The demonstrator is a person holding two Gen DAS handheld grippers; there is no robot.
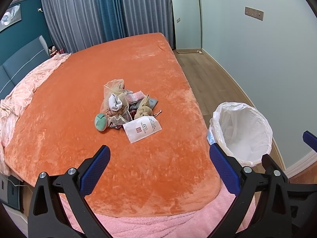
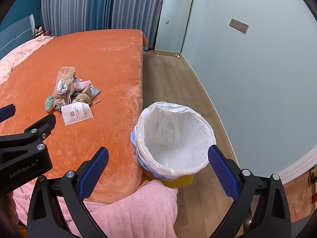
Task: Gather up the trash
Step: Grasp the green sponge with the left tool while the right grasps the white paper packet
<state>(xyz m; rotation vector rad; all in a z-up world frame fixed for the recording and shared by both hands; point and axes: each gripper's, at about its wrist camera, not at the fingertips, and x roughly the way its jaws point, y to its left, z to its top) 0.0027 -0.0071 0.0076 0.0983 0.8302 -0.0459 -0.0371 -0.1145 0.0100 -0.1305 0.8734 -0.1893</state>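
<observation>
Both hand-held grippers [image 1: 159, 154] [image 2: 158, 156] wide apart, seemingly empty.

A pile of trash [image 1: 126, 107] lies near the middle of my orange bedspread [image 1: 99, 69]. Components: a sheer mesh bag [image 1: 115, 91] holding a white sock [image 1: 116, 102], standing tallest at the far side; a green oval pad [image 1: 101, 122] at the near left edge; a knotted tan stocking [image 1: 143, 110] on the right; a flat white paper packet [image 1: 141, 129] with a red logo, lying nearest me, one corner tucked under the stocking. The items touch and overlap. A waste bin [image 2: 174, 138] with a white plastic liner stands upright on the floor, just beside the bed's edge, its mouth open.
</observation>
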